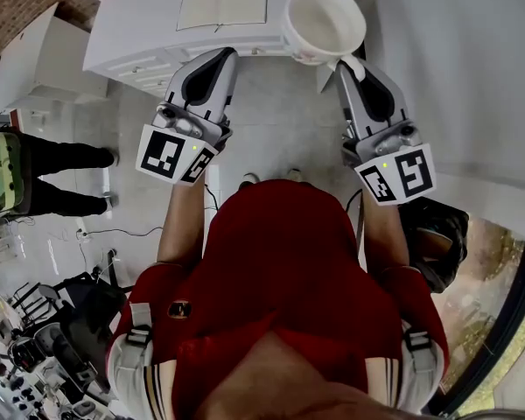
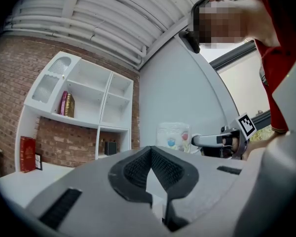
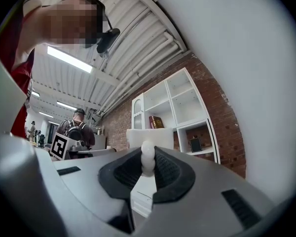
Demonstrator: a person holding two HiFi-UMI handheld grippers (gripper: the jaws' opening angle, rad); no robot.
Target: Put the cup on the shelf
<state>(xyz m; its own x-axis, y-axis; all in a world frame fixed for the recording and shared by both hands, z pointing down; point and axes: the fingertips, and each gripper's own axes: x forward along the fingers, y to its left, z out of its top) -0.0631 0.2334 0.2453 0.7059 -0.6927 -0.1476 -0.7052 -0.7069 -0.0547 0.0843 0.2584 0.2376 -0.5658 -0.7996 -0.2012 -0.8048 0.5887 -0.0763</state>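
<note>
Right claw (image 1: 339,61): narrow, pinched on the handle (image 3: 147,156) of the white cup (image 1: 324,20). The cup hangs off the claw tips, mouth up, in the air and resting on nothing.
Left claw (image 1: 225,55): closed, nothing between its jaws, level with the right claw and apart from the cup.

Risks, as judged:
- The grip is on the handle alone, a thin rounded loop. The cup's weight sits out beyond the tips, so it could swing or rotate about the pinch during the reach.
- A jolt or an easing of the squeeze would drop it. Below the claw lie floor and worktop edge, and it looks like ceramic, so it could break.
- On entry the cup leads the claw, so its far wall could knock a shelf board or divider first, which would twist the handle in the pads.

Surroundings:
- The shelf (image 3: 192,124) stands well ahead of the right claw, white, against a brick wall, with several open compartments.
- Books (image 3: 157,122) fill one compartment ahead and slightly up, and a small dark frame (image 3: 196,144) sits in a lower one. Both are best avoided; the others look bare.
- The white worktop (image 1: 140,33), with an open book (image 1: 223,3) on it, is beneath and ahead of both claws.
- A person with a backpack (image 3: 75,131) stands far off to the left of the claw, clear of the path.
</note>
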